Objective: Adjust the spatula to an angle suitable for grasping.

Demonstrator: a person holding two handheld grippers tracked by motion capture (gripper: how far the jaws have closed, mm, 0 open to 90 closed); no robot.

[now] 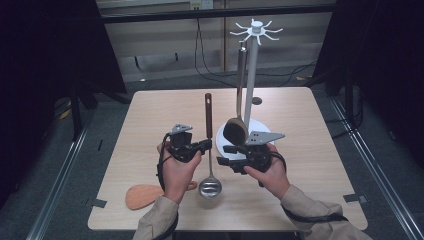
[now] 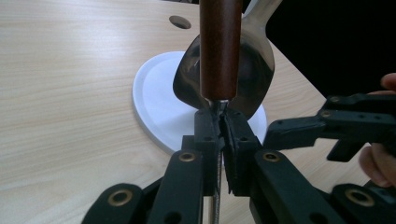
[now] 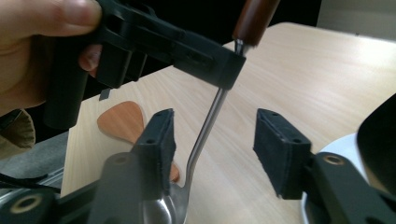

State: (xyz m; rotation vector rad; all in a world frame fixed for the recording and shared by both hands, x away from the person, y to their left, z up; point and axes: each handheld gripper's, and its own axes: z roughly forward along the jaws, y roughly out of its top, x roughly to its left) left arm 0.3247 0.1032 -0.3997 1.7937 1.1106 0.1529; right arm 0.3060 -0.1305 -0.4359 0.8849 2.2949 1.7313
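Note:
A ladle with a brown wooden handle (image 1: 208, 112) and a steel bowl (image 1: 210, 187) is held tilted over the table. My left gripper (image 1: 206, 146) is shut on its thin metal shaft (image 2: 218, 109), just below the handle (image 2: 220, 46). My right gripper (image 1: 226, 154) comes in from the right and is open. The shaft (image 3: 208, 126) runs between its jaws, close to one pad (image 3: 166, 140), and neither pad presses on it. The left gripper (image 3: 224, 65) shows above, clamped on the shaft.
A white rack (image 1: 251, 65) with hooks on top stands on a round white base (image 2: 159, 102). A dark spoon (image 1: 236, 131) hangs from it, close behind the grippers. An orange wooden spatula (image 1: 142, 196) lies near the front left edge. The table has a small hole (image 1: 256, 101).

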